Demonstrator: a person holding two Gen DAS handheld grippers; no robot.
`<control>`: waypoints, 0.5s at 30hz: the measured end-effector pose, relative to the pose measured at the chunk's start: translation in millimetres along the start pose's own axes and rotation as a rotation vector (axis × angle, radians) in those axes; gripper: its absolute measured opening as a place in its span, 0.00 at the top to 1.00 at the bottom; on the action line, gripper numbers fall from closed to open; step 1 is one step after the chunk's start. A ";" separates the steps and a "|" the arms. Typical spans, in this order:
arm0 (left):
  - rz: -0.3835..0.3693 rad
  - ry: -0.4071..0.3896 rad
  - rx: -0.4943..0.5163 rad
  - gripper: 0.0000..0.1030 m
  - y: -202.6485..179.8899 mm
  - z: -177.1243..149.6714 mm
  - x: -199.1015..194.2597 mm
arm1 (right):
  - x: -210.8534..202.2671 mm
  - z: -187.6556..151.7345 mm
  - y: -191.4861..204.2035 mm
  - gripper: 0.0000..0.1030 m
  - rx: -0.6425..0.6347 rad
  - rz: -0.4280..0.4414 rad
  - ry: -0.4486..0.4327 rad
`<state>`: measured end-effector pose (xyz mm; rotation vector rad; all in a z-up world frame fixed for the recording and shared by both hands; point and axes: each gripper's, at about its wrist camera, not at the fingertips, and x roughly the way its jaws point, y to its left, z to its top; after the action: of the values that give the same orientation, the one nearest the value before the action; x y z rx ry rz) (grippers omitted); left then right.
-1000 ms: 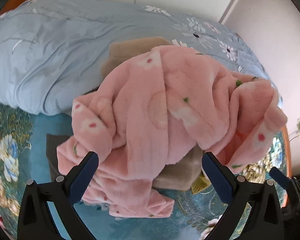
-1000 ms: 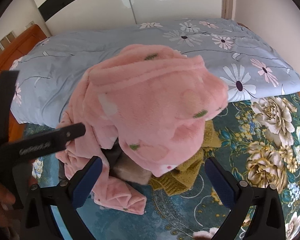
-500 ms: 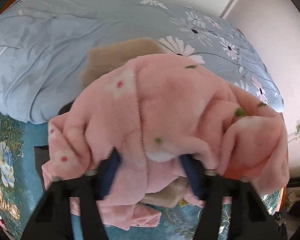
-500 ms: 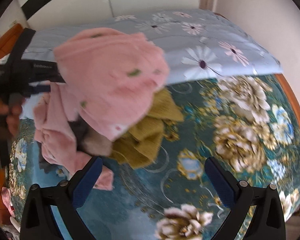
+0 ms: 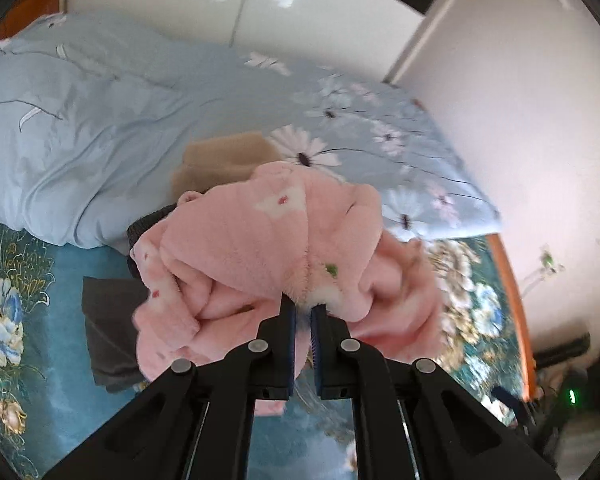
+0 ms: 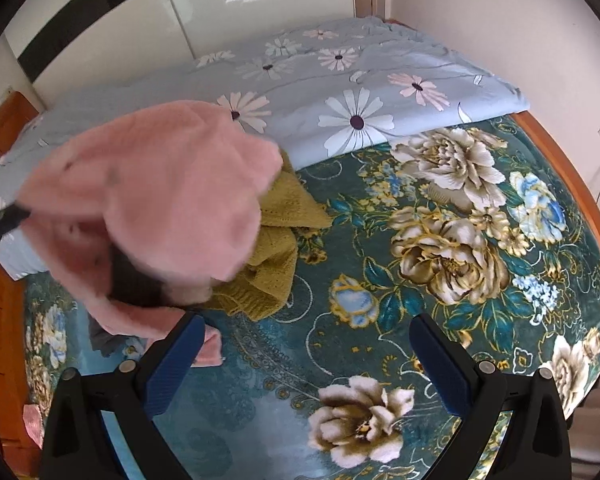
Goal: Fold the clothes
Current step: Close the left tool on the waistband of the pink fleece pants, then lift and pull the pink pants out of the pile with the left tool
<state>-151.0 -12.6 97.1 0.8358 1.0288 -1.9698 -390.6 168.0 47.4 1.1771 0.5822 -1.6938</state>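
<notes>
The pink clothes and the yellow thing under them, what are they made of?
The pink garment looks like soft fleece or plush: fuzzy, matte nap, thick rounded folds, fibres fluffing where the left gripper pinches it. The yellow garment looks knitted, maybe wool or acrylic: you can see rows of open stitches.

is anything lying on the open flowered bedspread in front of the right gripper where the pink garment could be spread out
Nothing visible does. The teal flowered bedspread ahead of the open right gripper is bare; the mustard knit lies at its left edge, beside the pink garment.

Pink fleece garment [image 5: 260,236] with white flowers, mustard knit [image 6: 276,240], teal floral bedspread [image 6: 440,280], pale-blue daisy quilt [image 5: 100,120]
</notes>
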 end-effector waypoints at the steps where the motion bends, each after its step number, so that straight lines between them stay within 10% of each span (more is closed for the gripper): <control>1: -0.031 0.002 0.004 0.94 -5.1 -9.8 -9.7 | -5.6 -2.3 0.8 0.00 -0.004 0.007 -0.008; 15: -0.311 0.168 0.238 0.94 -167.9 -85.2 -3.4 | -92.0 -57.0 -68.3 0.00 0.152 -0.118 -0.085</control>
<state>-272.8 128.7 123.1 1.0353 1.0862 -2.3514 -419.5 282.4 97.0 1.1904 0.4853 -1.9065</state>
